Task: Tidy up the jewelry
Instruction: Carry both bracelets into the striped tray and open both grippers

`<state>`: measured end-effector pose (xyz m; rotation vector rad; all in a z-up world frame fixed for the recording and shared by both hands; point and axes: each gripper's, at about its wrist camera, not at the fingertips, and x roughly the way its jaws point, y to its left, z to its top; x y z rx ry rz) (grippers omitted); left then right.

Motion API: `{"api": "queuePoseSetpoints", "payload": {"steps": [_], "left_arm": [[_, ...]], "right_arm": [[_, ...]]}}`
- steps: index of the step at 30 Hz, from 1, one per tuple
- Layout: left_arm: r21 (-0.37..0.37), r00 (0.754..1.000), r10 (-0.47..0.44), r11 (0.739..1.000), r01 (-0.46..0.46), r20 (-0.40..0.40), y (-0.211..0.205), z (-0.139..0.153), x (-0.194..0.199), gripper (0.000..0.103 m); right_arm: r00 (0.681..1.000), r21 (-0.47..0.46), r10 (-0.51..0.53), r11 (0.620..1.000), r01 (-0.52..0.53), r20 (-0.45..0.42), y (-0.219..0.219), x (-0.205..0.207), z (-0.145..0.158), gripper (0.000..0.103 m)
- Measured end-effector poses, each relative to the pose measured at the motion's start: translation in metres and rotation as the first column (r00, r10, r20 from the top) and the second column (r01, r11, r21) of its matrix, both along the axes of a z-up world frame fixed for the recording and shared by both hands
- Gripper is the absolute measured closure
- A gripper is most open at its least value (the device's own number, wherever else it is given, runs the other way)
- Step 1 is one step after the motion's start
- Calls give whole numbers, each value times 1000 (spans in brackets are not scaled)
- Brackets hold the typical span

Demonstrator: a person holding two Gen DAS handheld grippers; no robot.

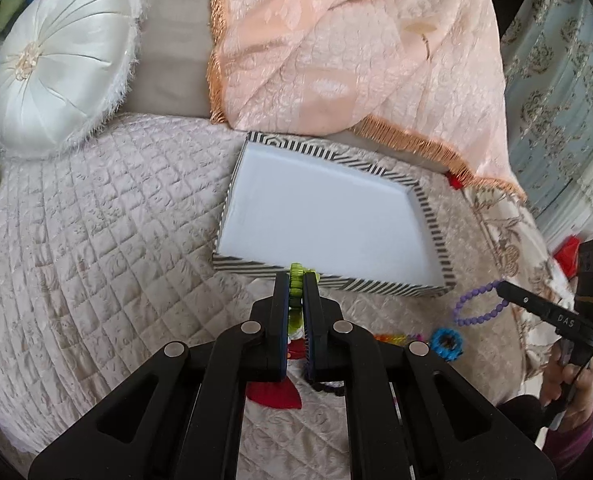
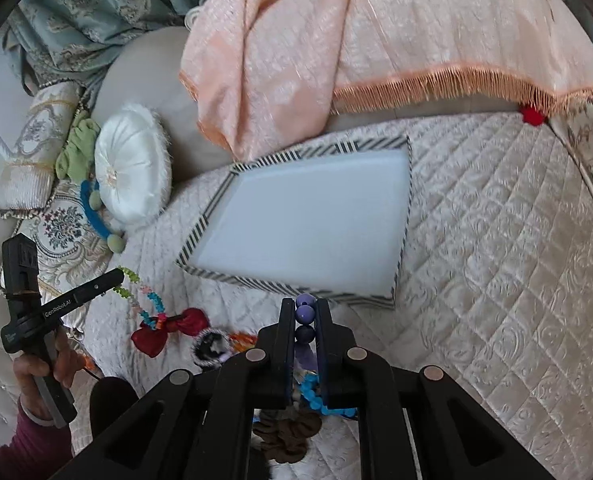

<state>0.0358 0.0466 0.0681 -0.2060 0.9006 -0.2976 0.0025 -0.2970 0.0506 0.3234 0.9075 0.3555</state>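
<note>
Now both jaws pinch beads: left gripper on green strand, right gripper on purple bracelet, tray at twelve o'clock. Light, floppy, slippery; grip across beads.

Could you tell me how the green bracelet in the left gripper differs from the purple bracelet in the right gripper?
The green bracelet is made of small, translucent, jagged beads; the purple bracelet has larger, smooth, round, opaque beads. The green bracelet hangs as a long multicoloured strand with pink and blue sections; the purple bracelet is one colour and forms a short loop. Both are pinched in shut jaws, left gripper and right gripper, near the striped tray.
</note>
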Motion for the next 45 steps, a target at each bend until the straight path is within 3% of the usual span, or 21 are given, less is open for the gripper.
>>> {"api": "queuePoseSetpoints", "payload": {"steps": [5, 8, 12, 15, 23, 30, 37, 43, 44, 45], "left_arm": [[-4, 1000, -10, 1000, 10, 15, -2, 10, -3, 98], [-61, 997, -40, 997, 44, 62, -4, 30, -12, 98], [54, 994, -53, 997, 48, 91, -18, 37, -14, 98], [13, 995, -60, 998, 59, 82, -16, 38, -10, 98], [14, 995, -57, 998, 56, 78, -34, 31, 12, 98], [21, 999, -23, 1000, 22, 45, -46, 0, 68, 98], [83, 996, 73, 994, -69, -48, -35, -57, 122, 98], [114, 982, 132, 987, -117, -135, -13, -94, 127, 96], [115, 980, 137, 986, -120, -146, -12, -98, 126, 93], [116, 978, 141, 985, -124, -156, -10, -102, 124, 85]], "right_arm": [[1000, -1, 4, 1000, -4, 20, 3, 0, 9, 94], [1000, 7, 7, 1000, -7, 28, 5, 1, 13, 94], [999, 14, 13, 1000, -13, 33, 7, 3, 15, 94], [999, 21, 17, 1000, -18, 47, 10, 3, 19, 94], [998, 23, 9, 1000, -10, 56, 17, 23, 25, 94], [1000, 19, -14, 1000, 13, 23, 29, 62, 5, 94], [998, 9, -29, 1000, 30, -53, 35, 99, -34, 94], [984, -118, -72, 992, 53, -165, 19, 109, -79, 94], [980, -143, -72, 989, 45, -183, 18, 109, -85, 94], [979, -158, -63, 987, 32, -196, 18, 108, -89, 94]]}}
